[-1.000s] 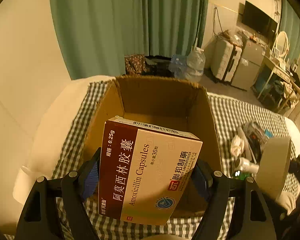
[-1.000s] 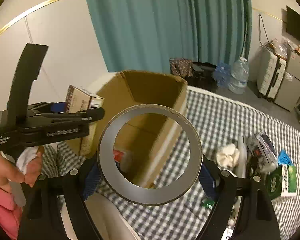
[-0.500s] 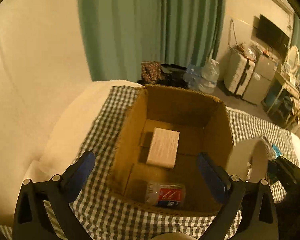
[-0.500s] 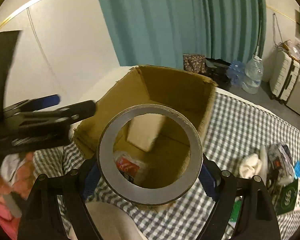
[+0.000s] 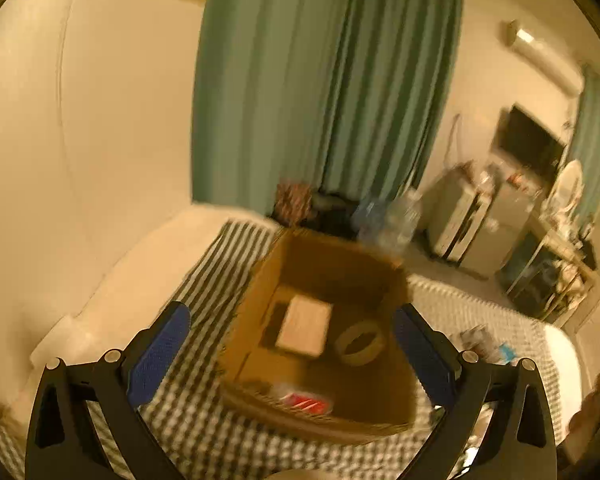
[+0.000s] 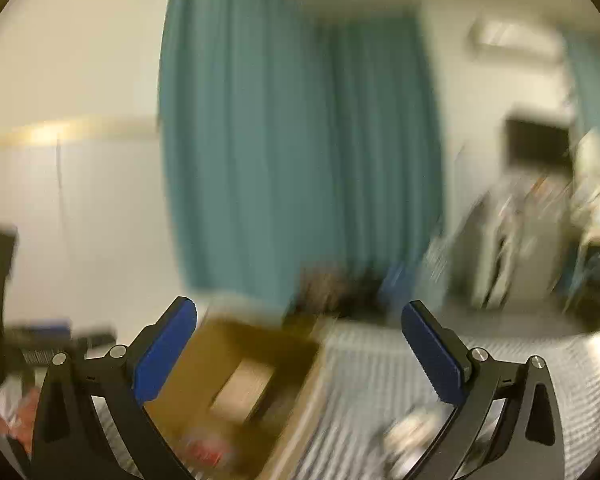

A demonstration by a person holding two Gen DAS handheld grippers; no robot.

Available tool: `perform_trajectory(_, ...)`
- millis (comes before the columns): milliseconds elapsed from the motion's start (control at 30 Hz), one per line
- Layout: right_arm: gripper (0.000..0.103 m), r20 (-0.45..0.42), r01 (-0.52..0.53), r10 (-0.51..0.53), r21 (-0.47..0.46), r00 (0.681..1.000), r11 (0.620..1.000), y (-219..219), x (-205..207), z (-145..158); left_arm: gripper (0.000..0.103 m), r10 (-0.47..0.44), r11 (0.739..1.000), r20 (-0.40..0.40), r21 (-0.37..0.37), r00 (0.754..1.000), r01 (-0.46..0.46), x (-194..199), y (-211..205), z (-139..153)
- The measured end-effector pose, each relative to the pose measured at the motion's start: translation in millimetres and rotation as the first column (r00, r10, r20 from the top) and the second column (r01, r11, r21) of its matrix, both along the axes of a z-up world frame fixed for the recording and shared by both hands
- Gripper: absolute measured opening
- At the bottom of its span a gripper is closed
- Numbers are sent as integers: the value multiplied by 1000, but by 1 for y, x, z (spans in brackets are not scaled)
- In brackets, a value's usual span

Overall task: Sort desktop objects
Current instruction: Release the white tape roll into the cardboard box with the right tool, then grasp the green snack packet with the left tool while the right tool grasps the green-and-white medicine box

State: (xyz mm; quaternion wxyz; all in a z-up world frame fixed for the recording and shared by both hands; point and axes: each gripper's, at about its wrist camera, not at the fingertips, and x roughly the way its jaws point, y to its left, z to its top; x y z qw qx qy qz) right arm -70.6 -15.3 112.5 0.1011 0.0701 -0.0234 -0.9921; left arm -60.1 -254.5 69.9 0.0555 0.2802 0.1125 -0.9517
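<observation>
An open cardboard box [image 5: 260, 312] stands on the checked cloth. Inside it lie the medicine box [image 5: 303, 330], pale side up, a grey tape roll [image 5: 358, 343] and a small red-and-white packet [image 5: 306, 402]. My left gripper [image 5: 290, 350] is open and empty above the box's near side. My right gripper [image 6: 298, 354] is open and empty, raised to the right of the cardboard box [image 6: 236, 364]; that view is blurred. The medicine box [image 6: 240, 388] shows there too.
The checked cloth [image 5: 204, 432] covers a bed. Several small items lie on it at the right [image 5: 480, 344]. A teal curtain [image 5: 320, 100], a suitcase [image 5: 464, 224] and a cluttered desk [image 5: 552, 264] stand beyond. The left gripper's body [image 6: 16, 336] shows at the left of the right wrist view.
The left gripper let the medicine box drop into the cardboard box. The right gripper then let go of the tape roll, which now lies in the box. Both grippers have lifted and tilted up.
</observation>
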Motion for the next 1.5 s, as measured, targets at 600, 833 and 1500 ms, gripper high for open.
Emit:
perform_trajectory(600,103,351,253,-200,-111,915,961,223,68,-21,103,-298,954,31,-29,954,299,9,201,-46)
perform_trajectory(833,103,505,325,-272,-17,819,946,270,27,-109,103,-355,908,265,-133,897,398,-36,276,-141)
perform_trajectory(1500,89,732,287,-216,29,646,957,284,-110,-233,102,-410,867,502,-44,761,496,-92,317,-261)
